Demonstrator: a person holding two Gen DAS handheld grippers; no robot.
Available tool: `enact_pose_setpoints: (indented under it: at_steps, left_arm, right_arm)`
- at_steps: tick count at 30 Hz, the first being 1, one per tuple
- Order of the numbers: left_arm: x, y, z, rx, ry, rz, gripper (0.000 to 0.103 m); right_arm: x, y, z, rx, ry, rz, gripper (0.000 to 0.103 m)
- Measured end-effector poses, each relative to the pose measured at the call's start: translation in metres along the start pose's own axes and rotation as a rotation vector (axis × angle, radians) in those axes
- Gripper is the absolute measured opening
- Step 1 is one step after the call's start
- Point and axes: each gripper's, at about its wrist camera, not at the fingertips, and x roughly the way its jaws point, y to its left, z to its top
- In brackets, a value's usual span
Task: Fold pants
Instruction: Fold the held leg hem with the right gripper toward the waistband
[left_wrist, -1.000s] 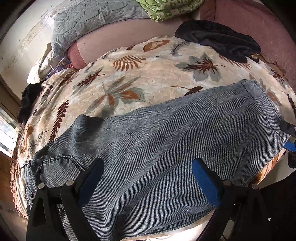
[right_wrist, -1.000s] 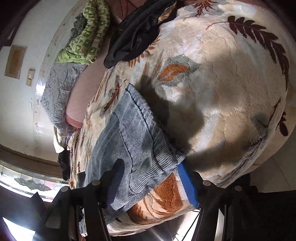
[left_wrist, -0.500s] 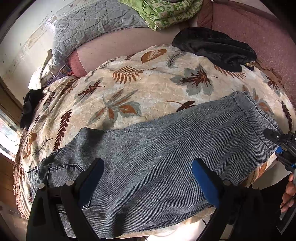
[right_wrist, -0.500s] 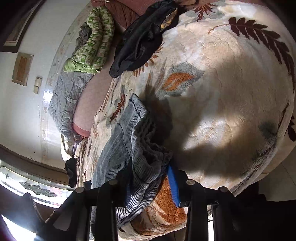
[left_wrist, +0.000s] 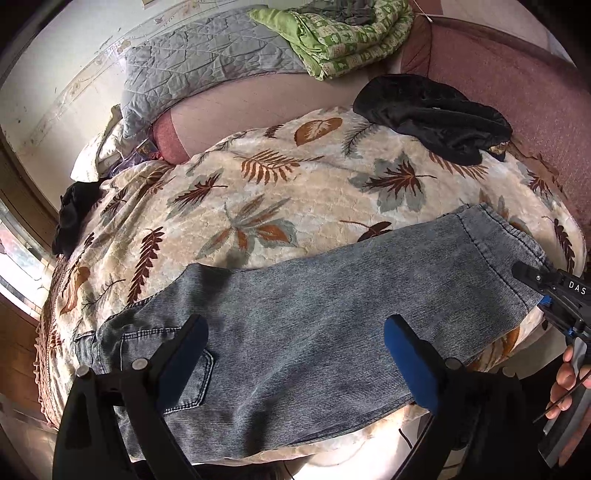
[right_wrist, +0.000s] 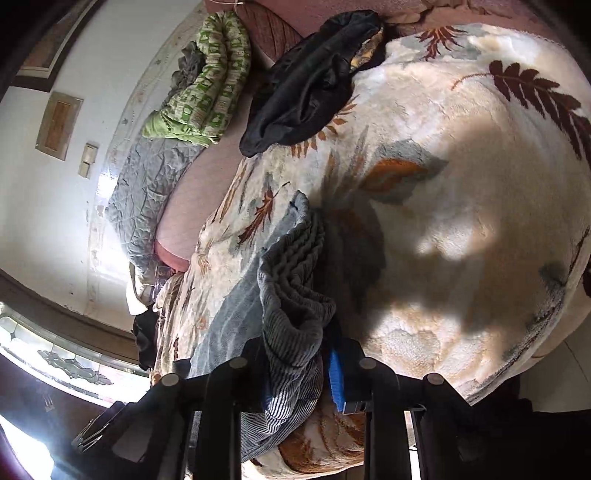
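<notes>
Grey-blue denim pants (left_wrist: 314, 325) lie flat along the near edge of a bed with a leaf-patterned blanket (left_wrist: 280, 184). My left gripper (left_wrist: 295, 343) hovers above their middle, open, nothing between its blue pads. At the pants' right end my right gripper (left_wrist: 546, 295) pinches the hem. In the right wrist view the right gripper (right_wrist: 299, 365) is closing its jaws on the hem of the pants (right_wrist: 291, 302), which bunches up in folds between the pads.
A black garment (left_wrist: 432, 114) lies at the bed's far right, also seen as the black garment (right_wrist: 310, 81). A green quilt (left_wrist: 343, 33) and grey quilt (left_wrist: 192, 62) are stacked by the wall. A hand (left_wrist: 569, 376) holds the right gripper's handle. Dark clothing (left_wrist: 74, 214) sits at the left edge.
The right gripper has closed on the pant hem, which now bunches between its pads. The left gripper has risen, so more of the bed shows.
</notes>
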Motion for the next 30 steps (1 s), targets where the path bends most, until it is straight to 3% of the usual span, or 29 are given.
enact_pose_setpoints:
  at_steps: [8,10,17,30]
  left_arm:
    - [-0.008,0.028,-0.006,-0.069,-0.012,-0.020,0.096]
    - [-0.007,0.032,-0.007,-0.073,-0.016,-0.023,0.096]
    - [-0.003,0.057,-0.009,-0.130,-0.027,-0.034,0.096]
    - [-0.001,0.097,-0.025,-0.190,-0.020,0.013,0.096]
  right_arm:
    - [0.006,-0.002,-0.002,0.059,0.025,0.017,0.025]
    - [0.005,-0.001,-0.002,0.065,0.028,0.024,0.021]
    - [0.000,0.009,0.004,0.028,0.027,-0.013,0.021]
    - [0.000,0.014,0.010,0.044,0.031,-0.001,0.021]
